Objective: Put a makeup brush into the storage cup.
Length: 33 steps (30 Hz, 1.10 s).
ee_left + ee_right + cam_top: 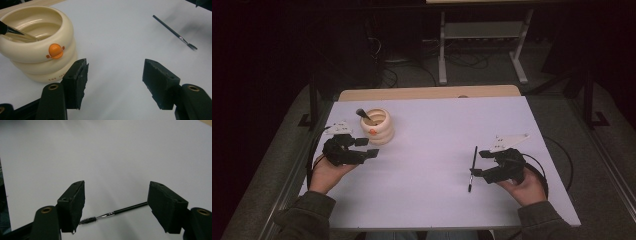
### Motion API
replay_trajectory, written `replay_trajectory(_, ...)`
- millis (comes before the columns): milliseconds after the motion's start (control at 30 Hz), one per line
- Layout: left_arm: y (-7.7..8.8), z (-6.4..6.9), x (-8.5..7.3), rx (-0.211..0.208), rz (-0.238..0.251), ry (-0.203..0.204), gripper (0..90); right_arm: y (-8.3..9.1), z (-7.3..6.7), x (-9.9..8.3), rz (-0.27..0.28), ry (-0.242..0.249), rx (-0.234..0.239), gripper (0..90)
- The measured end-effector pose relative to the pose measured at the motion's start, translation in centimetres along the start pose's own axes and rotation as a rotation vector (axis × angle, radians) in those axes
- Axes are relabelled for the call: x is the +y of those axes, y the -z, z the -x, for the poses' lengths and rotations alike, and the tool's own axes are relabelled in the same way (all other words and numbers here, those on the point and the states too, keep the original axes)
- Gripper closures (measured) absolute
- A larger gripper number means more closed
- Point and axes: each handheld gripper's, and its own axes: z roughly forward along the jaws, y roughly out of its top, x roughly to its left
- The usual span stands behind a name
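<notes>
A cream ringed pot (pixel 377 128) (pixel 37 50) with an orange mark stands at the table's far left. A dark-handled brush (pixel 362 114) (pixel 13 32) leans inside it. My left gripper (pixel 368 147) (pixel 115 82) rests just in front of the pot, open, with bare table between its jaws. At the right, a thin black spoolie brush (pixel 472 167) (pixel 175 32) (pixel 117 212) lies flat on the table. My right gripper (pixel 479 162) (pixel 116 205) is open right at it; the brush runs across the gap from one jaw to the other, and neither pad presses it.
The white table top (pixel 437 140) has a wooden strip (pixel 427 92) along its far edge. Beyond it, on the dark floor, stand white desk legs (pixel 443 55) and loose cables. A black cable (pixel 562 160) trails from my right gripper near the table's right edge.
</notes>
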Motion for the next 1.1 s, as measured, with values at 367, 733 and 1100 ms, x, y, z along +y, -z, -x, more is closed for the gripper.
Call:
replay_trajectory(367, 0.3, 1.0, -1.0, -0.005, 0.014, -0.010, 33.5, 0.1, 1.6, 0.8, -0.057, 0.012, 0.015, 28.6)
replay_trajectory(733, 0.7, 2.2, -1.4, -0.010, 0.036, -0.038, 32.4, 0.2, 2.1, 1.1, -0.114, 0.021, -0.010, 29.7)
replay_trajectory(1100, 0.5, 2.7, -1.9, -0.015, 0.046, -0.039, 31.9, 0.0, 2.3, 1.1, -0.125, -0.025, -0.046, 31.0)
